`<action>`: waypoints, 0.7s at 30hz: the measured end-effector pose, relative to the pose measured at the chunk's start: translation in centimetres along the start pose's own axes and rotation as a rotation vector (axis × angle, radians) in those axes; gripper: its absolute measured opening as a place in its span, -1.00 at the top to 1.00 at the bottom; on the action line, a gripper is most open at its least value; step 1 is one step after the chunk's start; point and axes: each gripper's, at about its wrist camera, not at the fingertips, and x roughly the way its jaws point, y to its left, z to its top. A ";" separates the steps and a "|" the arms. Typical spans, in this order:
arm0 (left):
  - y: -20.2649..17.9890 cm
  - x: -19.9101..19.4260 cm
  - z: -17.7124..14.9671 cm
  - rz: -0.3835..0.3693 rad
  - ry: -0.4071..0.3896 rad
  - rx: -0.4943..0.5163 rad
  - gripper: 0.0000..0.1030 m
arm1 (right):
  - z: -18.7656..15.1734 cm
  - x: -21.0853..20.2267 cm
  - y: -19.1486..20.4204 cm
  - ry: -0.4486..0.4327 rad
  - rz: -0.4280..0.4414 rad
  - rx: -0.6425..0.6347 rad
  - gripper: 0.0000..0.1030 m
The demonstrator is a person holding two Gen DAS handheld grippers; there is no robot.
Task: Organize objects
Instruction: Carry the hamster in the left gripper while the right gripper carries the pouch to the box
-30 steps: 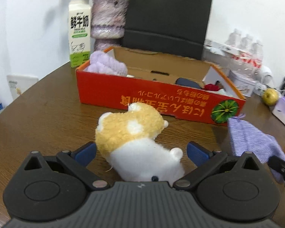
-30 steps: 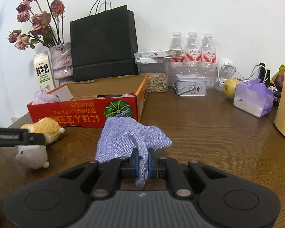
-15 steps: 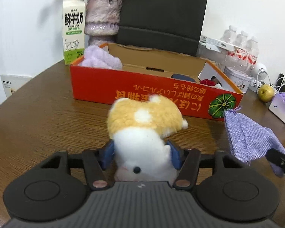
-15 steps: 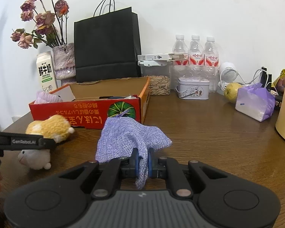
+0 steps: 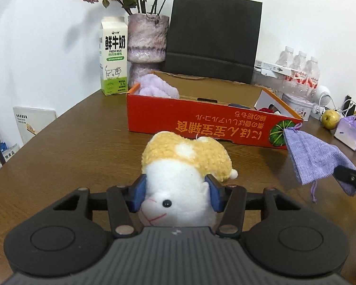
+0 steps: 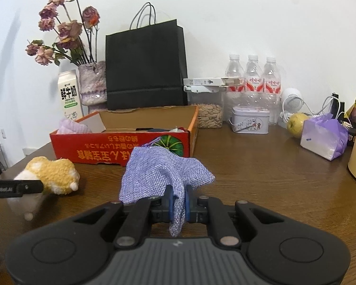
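The left gripper (image 5: 176, 193) jaws, wide a second ago, have just been closing and now pinch the plush sheep (image 5: 178, 187), lifting it off the surface (image 5: 71, 154)

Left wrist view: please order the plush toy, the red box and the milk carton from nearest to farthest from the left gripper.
1. Plush toy, clamped in the left gripper.
2. Red box, straight ahead, mid-table.
3. Milk carton, back left, beside the vase.

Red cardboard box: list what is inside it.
Inside the red cardboard box: a purple fluffy towel at one end, a white card and something red and dark at the other. Its front wall hides the rest.
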 end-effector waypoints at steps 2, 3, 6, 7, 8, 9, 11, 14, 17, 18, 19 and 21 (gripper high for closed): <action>0.0 -0.4 -0.1 -0.003 -0.007 0.002 -0.03 | -0.1 -0.3 0.4 -0.006 -0.001 -0.001 0.83; 0.0 -0.6 -0.1 -0.005 -0.013 0.003 -0.03 | -0.1 -0.5 0.6 -0.008 0.001 -0.002 0.83; 0.1 -1.2 -0.1 -0.007 -0.037 -0.003 -0.03 | -0.2 -1.2 1.2 -0.023 0.010 -0.003 0.83; 0.2 -1.3 -0.2 -0.008 -0.039 -0.008 -0.03 | -0.2 -1.5 1.4 -0.026 0.015 0.004 0.83; 0.3 -1.4 -0.2 -0.009 -0.039 -0.014 -0.03 | -0.2 -1.7 1.6 -0.029 0.020 0.010 0.83; 0.5 -1.5 -0.2 -0.010 -0.039 -0.020 -0.03 | -0.2 -2.0 1.8 -0.035 0.030 0.013 0.83; 0.7 -1.8 -0.2 -0.011 -0.045 -0.030 -0.03 | -0.2 -2.5 2.4 -0.051 0.039 0.005 0.83; 0.9 -2.4 0.0 -0.016 -0.064 -0.035 -0.03 | 0.1 -2.9 3.2 -0.066 0.048 -0.002 0.83; 0.9 -2.8 0.4 -0.022 -0.084 -0.033 -0.03 | 0.5 -2.9 3.9 -0.076 0.052 0.004 0.83; 0.8 -2.9 0.5 -0.025 -0.087 -0.032 -0.03 | 0.7 -2.8 4.1 -0.078 0.052 0.005 0.83; 0.8 -3.0 0.6 -0.028 -0.090 -0.032 -0.03 | 0.9 -2.8 4.3 -0.080 0.053 0.006 0.83; 0.8 -3.0 0.9 -0.032 -0.095 -0.030 -0.03 | 1.2 -2.7 4.7 -0.087 0.053 0.002 0.83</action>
